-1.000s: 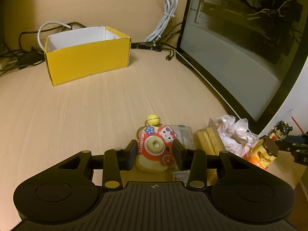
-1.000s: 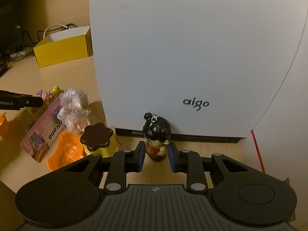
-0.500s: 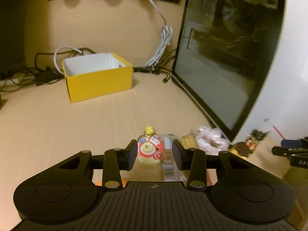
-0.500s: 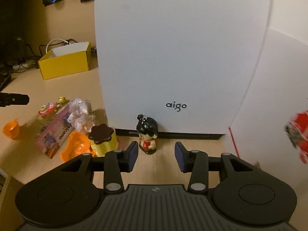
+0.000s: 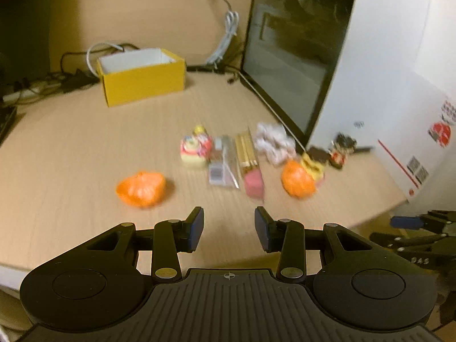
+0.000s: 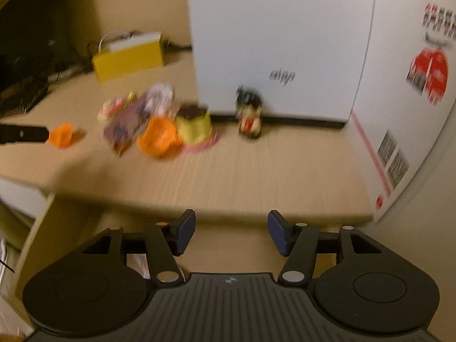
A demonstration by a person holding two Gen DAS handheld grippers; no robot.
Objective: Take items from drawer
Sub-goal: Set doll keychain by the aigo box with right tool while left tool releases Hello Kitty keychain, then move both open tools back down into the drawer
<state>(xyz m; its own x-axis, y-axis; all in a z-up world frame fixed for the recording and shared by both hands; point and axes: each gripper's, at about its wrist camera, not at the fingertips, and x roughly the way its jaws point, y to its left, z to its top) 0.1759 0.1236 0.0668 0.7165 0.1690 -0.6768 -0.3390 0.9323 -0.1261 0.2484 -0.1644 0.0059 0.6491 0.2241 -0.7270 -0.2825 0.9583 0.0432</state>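
Note:
Several small items lie on the wooden desk: a red-and-yellow toy camera, a black-haired doll figure in front of the white PC case, two orange cups, a yellow pudding toy, a pink-ended snack box and a white fluffy bundle. My left gripper is open and holds nothing, back from the desk's near edge. My right gripper is open with nothing in it, below the desk edge. The drawer is hard to make out; pale panels show at lower left in the right wrist view.
A yellow open box stands at the back of the desk beside cables. The PC case's dark glass side faces the items. A white carton with red print walls off the right side.
Both grippers let go of their toys, the left the toy camera and the right the doll, opened, and drew back from the desk. Both views are now motion-blurred.

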